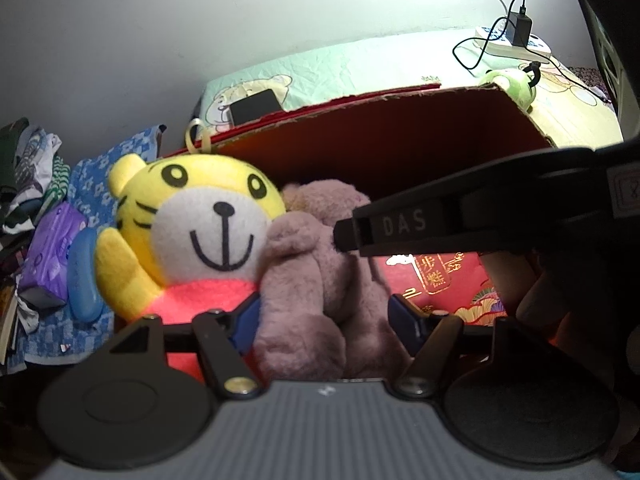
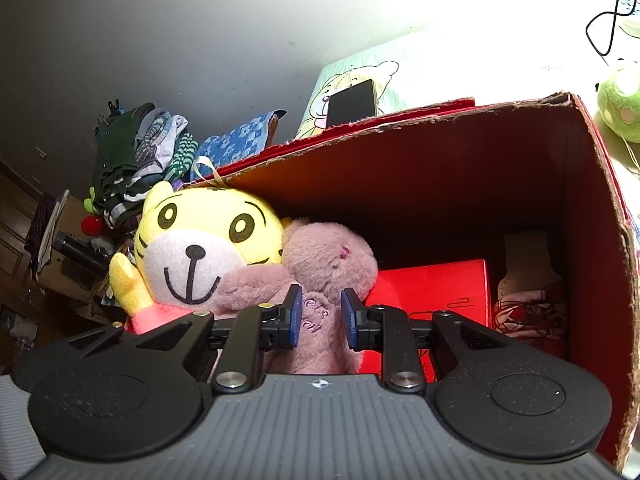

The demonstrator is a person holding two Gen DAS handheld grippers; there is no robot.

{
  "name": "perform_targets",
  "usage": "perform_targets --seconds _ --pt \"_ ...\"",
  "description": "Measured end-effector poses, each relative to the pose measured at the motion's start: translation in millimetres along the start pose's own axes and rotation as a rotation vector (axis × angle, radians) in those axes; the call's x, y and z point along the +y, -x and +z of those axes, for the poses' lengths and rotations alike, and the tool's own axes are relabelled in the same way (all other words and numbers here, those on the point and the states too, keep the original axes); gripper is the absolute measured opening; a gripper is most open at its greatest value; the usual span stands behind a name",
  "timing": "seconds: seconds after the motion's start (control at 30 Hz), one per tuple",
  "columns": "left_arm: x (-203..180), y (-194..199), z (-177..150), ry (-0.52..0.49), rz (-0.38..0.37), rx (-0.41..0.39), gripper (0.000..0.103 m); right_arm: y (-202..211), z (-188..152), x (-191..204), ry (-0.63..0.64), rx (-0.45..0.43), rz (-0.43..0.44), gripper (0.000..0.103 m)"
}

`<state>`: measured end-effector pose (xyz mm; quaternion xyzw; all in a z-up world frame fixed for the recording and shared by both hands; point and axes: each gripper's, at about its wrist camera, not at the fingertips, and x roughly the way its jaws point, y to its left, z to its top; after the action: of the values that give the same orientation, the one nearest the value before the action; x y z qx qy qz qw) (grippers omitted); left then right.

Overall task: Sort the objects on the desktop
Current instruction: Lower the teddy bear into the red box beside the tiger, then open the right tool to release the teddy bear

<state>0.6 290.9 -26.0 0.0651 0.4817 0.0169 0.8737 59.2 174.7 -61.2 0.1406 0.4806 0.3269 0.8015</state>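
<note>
We see a large red cardboard box (image 2: pixel 500 184) filling most of both views, open toward us, its torn rim bright against the pale bedsheet (image 1: pixel 360 68) behind it. Inside, at the left end, a yellow tiger plush (image 1: pixel 192 216) leans upright against the box wall, its smiling white face turned toward us. Pressed against its right side sits a mauve plush bear (image 1: pixel 316 280), slumped forward, with stitched lettering on its foot visible from the right wrist. Behind the bear, on the box floor, lies a smaller red box (image 2: pixel 436 292) with gold print.

Our left gripper (image 1: pixel 326 322) straddles the bear's lower body: its blue pads (image 1: pixel 248 322) stand on either side of the soft fur, but we cannot tell whether they press on it or merely flank it. Our right gripper (image 2: pixel 322 318) has its blue fingers (image 2: pixel 294 316) set narrowly around the bear's embroidered foot; a slim gap shows on each side, so we cannot tell whether it truly pinches. In the left view, the right gripper's black arm crosses in from the right, its tip touching the bear's head.

Beyond the box, a black phone (image 2: pixel 352 102) lies on the sheet, and a green plush (image 2: pixel 622 100) sits at the right edge.
</note>
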Motion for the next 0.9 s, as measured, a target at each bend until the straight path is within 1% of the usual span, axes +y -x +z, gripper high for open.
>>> perform_targets --seconds 0.03,0.07,0.23,0.37,0.57,0.73,0.9 --pt "1 2 -1 0.005 0.000 -0.002 0.071 1 0 0 0.000 -0.001 0.000 0.029" --pt "2 3 -2 0.008 0.003 -0.004 0.071 2 -1 1 0.005 -0.002 -0.002 0.030" --pt "0 5 -6 0.008 0.024 -0.004 0.069 3 -3 6 0.047 -0.004 -0.017 0.030" --pt "-2 5 -8 0.016 0.037 -0.001 0.068 2 -3 2 0.037 -0.007 -0.003 0.030" --pt "-4 11 -10 0.016 0.045 -0.006 0.069 5 -5 6 0.061 -0.029 -0.009 0.030" --pt "-4 14 -13 0.017 0.045 -0.010 0.069 13 -11 2 0.032 -0.039 -0.004 0.030" --pt "-4 16 -13 0.013 0.046 -0.011 0.070 20 -20 4 0.035 -0.056 -0.017 0.030"
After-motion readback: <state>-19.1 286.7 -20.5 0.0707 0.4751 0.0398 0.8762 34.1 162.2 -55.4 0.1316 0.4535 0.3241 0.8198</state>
